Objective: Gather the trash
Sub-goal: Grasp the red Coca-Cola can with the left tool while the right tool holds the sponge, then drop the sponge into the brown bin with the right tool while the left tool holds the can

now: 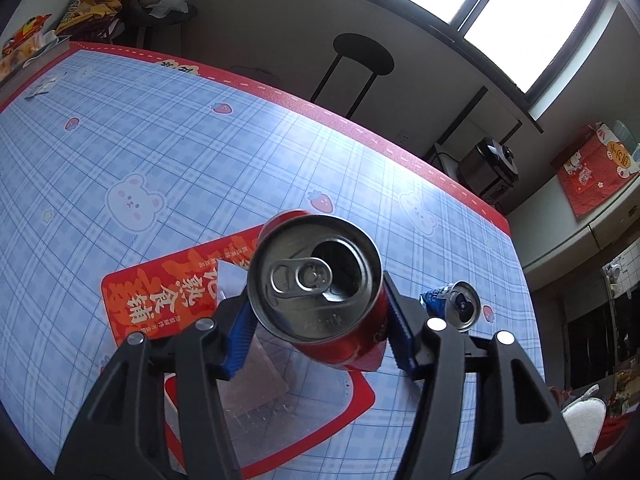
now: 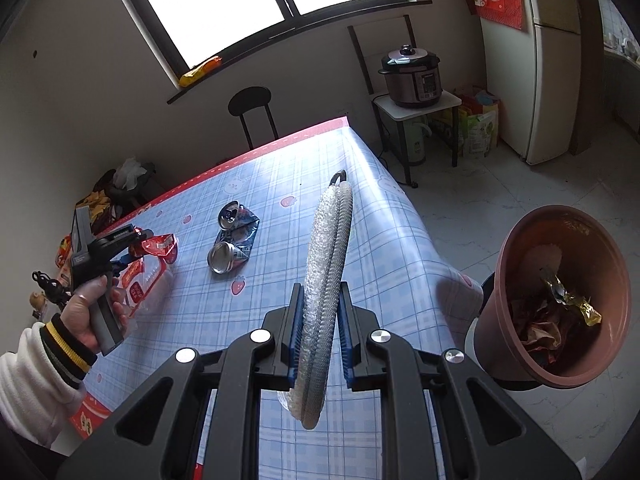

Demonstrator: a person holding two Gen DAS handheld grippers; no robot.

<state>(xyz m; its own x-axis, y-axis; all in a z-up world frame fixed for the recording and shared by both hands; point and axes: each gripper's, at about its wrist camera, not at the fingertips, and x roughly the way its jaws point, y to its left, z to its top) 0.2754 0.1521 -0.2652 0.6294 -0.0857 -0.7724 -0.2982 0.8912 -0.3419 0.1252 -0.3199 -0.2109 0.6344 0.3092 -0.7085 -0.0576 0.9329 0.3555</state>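
Rubbish is only partly gathered, as far as I can judge from where I stand. Some already lies in the brown plastic bin [image 2: 560,300] on the floor beside the blue checked tabletop [image 1: 160,140]: crumpled reddish wrappers and a gold foil scrap [image 2: 576,304] sit at its bottom.

Two pieces are in hand now. The left gripper [image 1: 320,320] has its blue pads on either side of an opened red drinks can [image 1: 316,280], and they look to be touching its body, so I take it as pinched; whether the can is lifted clear or standing on the red printed placemat [image 1: 160,292] beneath it, I cannot tell. A hand [image 2: 92,312] in a white sleeve with a striped cuff works that tool. The right gripper [image 2: 320,332] is pressed together on a flat silvery mesh pad with a dark hanging loop [image 2: 326,280], held on edge above the tabletop and well short of the bin.

Left to do, by my reckoning: both held pieces have to reach the bin, and a crushed blue-and-silver can [image 2: 232,240] lies on the tabletop, untouched. A clear plastic wrapper with red print [image 2: 144,280] also lies under the left tool, and it may count as rubbish too.
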